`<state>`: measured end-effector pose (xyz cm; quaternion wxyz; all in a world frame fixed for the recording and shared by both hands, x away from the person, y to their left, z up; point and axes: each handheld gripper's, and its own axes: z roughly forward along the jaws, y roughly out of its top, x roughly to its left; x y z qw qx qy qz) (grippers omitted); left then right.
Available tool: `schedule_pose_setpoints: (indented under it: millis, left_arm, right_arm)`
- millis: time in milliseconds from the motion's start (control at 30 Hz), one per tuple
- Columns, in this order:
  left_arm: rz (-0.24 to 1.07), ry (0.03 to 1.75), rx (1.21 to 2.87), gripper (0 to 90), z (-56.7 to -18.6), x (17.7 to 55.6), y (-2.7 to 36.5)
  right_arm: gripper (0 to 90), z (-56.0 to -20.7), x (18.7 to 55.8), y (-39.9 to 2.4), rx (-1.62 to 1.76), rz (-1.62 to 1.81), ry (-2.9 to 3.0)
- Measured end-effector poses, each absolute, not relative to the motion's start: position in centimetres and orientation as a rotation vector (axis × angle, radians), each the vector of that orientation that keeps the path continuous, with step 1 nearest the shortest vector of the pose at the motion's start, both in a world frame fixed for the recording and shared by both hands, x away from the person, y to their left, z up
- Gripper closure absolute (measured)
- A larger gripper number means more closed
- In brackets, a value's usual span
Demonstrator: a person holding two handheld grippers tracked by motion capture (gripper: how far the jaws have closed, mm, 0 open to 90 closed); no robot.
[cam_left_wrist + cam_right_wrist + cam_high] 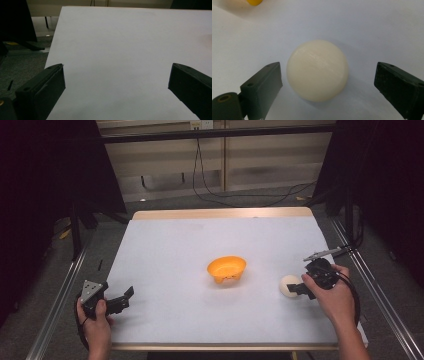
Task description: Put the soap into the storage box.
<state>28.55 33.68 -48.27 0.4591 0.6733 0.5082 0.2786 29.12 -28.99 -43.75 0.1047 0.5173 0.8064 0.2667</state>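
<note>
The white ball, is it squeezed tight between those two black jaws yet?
No. In the right gripper view the ball sits on the table between the right gripper's open jaws, with a gap on each side.

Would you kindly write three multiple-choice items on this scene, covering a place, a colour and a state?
1. Where does the cream ball lie?
A. inside the bowl
B. on the table between the right gripper's jaws
C. beside the left gripper

2. What colour is the bowl?
A. orange
B. green
C. blue

3. How does the left gripper stand?
A. shut on the ball
B. shut on the bowl
C. open, holding nothing

Answers: 1 B, the right gripper view shows a jaw on each side of it; 2 A, per the high view; 3 C, bare white table shows between its spread jaws.
</note>
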Motion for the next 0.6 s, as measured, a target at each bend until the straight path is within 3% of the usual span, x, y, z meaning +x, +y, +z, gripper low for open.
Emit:
schedule_pose_setpoints:
  millis: [600]
  left_arm:
    - [0.683,1.257,1.655,0.7,-48.3,28.6,33.7]
  right_arm:
    - [14.2,-45.2,30.2,-27.9,1.577,0.744,2.406]
